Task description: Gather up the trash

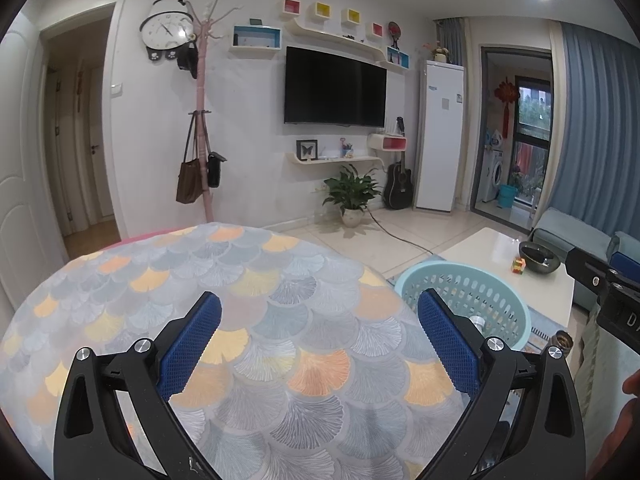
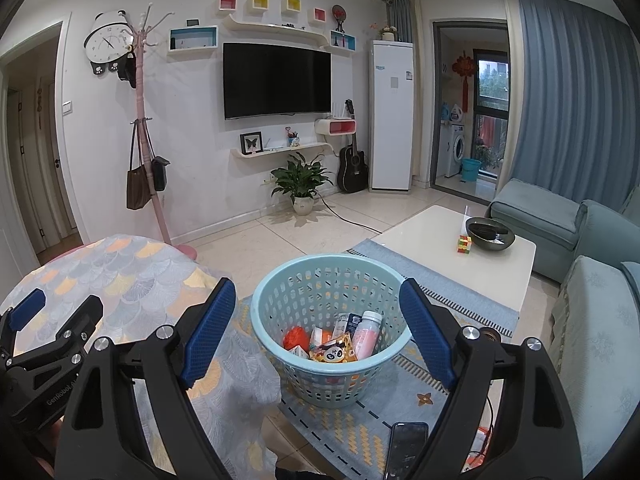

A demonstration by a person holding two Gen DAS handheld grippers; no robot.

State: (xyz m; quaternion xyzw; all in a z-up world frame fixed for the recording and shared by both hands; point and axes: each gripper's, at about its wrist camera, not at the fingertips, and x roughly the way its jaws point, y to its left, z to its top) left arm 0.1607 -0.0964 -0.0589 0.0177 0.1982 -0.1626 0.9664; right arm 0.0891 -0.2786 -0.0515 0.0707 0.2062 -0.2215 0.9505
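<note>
A light blue perforated basket stands on the rug to the right of a round table and holds several pieces of trash: a pink bottle, an orange item and a panda-print wrapper. My right gripper hangs open above and in front of the basket, nothing between its blue pads. My left gripper is open over the table's patterned cloth, also holding nothing. In the left wrist view the basket shows behind the right finger. The left gripper appears at the left of the right wrist view.
A white coffee table with a dark bowl and a coloured cube stands beyond the basket. A blue sofa lines the right side. A dark phone lies on the rug near me. A potted plant and pink coat rack stand by the far wall.
</note>
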